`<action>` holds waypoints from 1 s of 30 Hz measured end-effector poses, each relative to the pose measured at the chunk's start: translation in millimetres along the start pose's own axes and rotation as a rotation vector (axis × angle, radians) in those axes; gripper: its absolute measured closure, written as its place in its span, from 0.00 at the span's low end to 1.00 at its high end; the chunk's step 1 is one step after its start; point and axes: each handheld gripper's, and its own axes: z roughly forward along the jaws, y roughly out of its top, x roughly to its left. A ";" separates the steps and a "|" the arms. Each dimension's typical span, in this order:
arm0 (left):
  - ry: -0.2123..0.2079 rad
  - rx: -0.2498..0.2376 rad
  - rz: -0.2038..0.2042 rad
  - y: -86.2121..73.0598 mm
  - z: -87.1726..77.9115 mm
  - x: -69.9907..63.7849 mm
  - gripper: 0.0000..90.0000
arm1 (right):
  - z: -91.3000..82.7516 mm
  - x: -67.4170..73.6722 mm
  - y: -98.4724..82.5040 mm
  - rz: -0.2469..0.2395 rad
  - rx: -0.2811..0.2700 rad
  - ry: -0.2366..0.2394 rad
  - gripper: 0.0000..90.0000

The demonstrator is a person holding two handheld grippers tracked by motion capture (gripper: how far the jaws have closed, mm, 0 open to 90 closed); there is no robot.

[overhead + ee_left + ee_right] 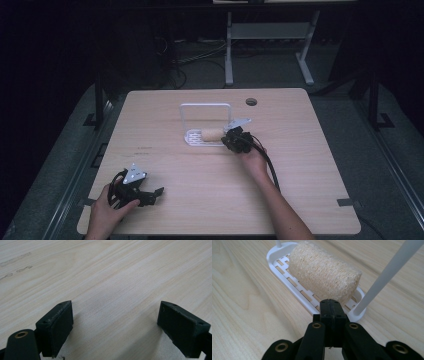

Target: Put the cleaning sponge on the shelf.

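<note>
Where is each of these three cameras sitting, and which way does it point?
High view: above the near edge, looking forward and down at the table; forearms and both grippers show.
Left gripper view: rides the left gripper, facing bare wood.
Right gripper view: rides the right gripper, facing the loofah in its white rack, which the high view shares.

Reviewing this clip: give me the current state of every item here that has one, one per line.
Left gripper: open, nothing between its jaws, low over the table.
Right gripper: shut, empty, at the rack's end.
Loofah roll: lying on its side in the rack.
White rack: flat on the table, handle upright.
</note>
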 end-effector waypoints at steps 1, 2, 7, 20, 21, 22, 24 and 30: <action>0.000 0.000 0.000 0.0 0.0 0.0 0.14 | -0.2 0.0 -0.1 0.001 0.001 0.004 1.00; 0.000 0.000 0.000 0.0 0.0 0.0 0.14 | -0.6 0.4 -0.2 0.001 0.003 0.007 1.00; 0.000 0.000 0.000 0.0 0.0 0.0 0.14 | -4.5 2.0 -1.6 -0.011 0.011 0.018 1.00; -0.001 -0.001 -0.001 0.2 0.3 0.1 0.14 | -24.1 1.3 -9.2 -0.011 0.006 0.034 0.96; -0.001 -0.001 -0.001 0.2 0.4 0.1 0.14 | -26.7 0.8 -10.1 -0.013 0.009 0.034 0.96; -0.001 -0.001 -0.001 0.2 0.4 0.1 0.14 | -28.9 0.2 -10.9 -0.015 0.007 0.034 0.95; -0.001 -0.001 -0.001 0.2 0.4 0.1 0.14 | -32.5 -0.6 -12.7 -0.009 0.006 0.040 0.92; -0.001 -0.001 -0.001 0.2 0.4 0.1 0.14 | -42.5 -2.5 -19.2 -0.011 0.015 0.038 0.77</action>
